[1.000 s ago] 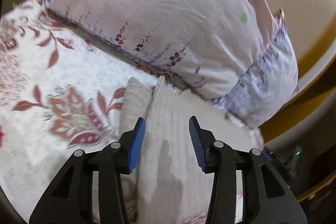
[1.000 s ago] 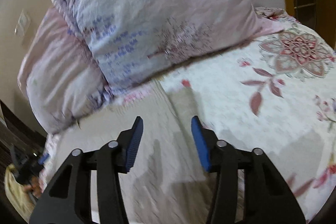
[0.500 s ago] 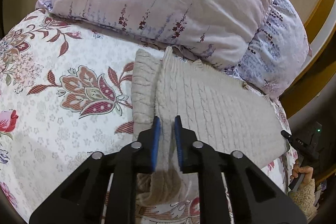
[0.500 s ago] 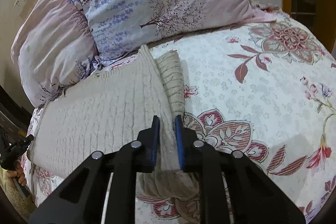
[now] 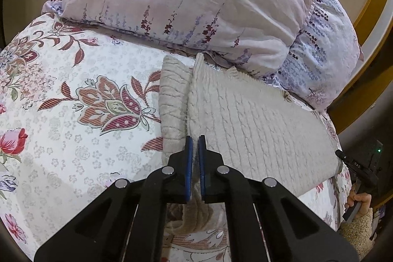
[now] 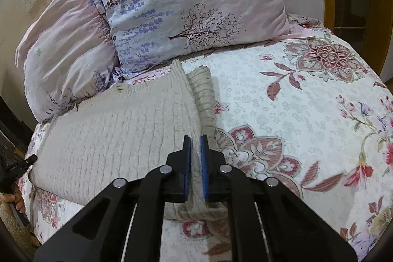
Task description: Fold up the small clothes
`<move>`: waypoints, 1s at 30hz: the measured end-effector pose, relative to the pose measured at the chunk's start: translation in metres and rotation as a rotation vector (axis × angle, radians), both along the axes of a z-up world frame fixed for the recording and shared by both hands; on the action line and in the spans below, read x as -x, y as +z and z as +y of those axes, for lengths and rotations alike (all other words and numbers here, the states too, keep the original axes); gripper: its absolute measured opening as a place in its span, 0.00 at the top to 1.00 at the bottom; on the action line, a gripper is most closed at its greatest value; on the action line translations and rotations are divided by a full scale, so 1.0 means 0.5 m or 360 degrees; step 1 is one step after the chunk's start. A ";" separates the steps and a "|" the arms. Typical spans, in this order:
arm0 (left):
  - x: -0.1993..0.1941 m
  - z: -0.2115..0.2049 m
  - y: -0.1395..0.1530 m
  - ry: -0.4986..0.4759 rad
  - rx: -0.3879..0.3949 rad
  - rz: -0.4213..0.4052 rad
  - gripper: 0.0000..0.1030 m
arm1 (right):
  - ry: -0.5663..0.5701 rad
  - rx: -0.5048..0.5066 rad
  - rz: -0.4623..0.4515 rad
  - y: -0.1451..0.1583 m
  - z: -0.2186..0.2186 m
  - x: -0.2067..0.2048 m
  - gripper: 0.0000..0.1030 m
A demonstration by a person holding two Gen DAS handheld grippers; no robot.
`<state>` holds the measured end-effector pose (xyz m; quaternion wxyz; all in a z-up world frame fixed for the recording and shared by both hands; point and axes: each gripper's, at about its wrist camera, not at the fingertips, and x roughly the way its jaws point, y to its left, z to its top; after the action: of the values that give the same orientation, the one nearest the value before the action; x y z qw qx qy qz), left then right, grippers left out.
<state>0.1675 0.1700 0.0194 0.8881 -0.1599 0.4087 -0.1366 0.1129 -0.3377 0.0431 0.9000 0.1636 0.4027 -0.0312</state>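
Both grippers, left gripper (image 5: 194, 143) and right gripper (image 6: 195, 142), pinch the knit sweater's (image 5: 258, 124) raised fold.

No readable text (only blurred device marks)

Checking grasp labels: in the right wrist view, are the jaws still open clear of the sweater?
No. The right gripper is shut on the beige sweater, its knit fabric pinched between the blue pads.
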 end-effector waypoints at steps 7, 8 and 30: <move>0.016 0.005 -0.006 -0.0021 -0.0013 0.0007 0.96 | -0.0034 0.0038 0.0064 -0.019 0.010 0.020 0.93; 0.018 0.005 -0.005 -0.0024 -0.0016 0.0004 0.96 | -0.0037 0.0052 0.0063 -0.017 0.011 0.023 0.93; 0.028 -0.046 0.070 -0.0056 -0.0046 -0.0233 0.62 | 0.0120 0.0203 -0.0019 0.046 0.104 -0.029 0.60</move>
<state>0.1535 0.1471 0.0543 0.9152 -0.1296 0.3474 -0.1576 0.1275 -0.2855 0.0661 0.9116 0.0909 0.4003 -0.0219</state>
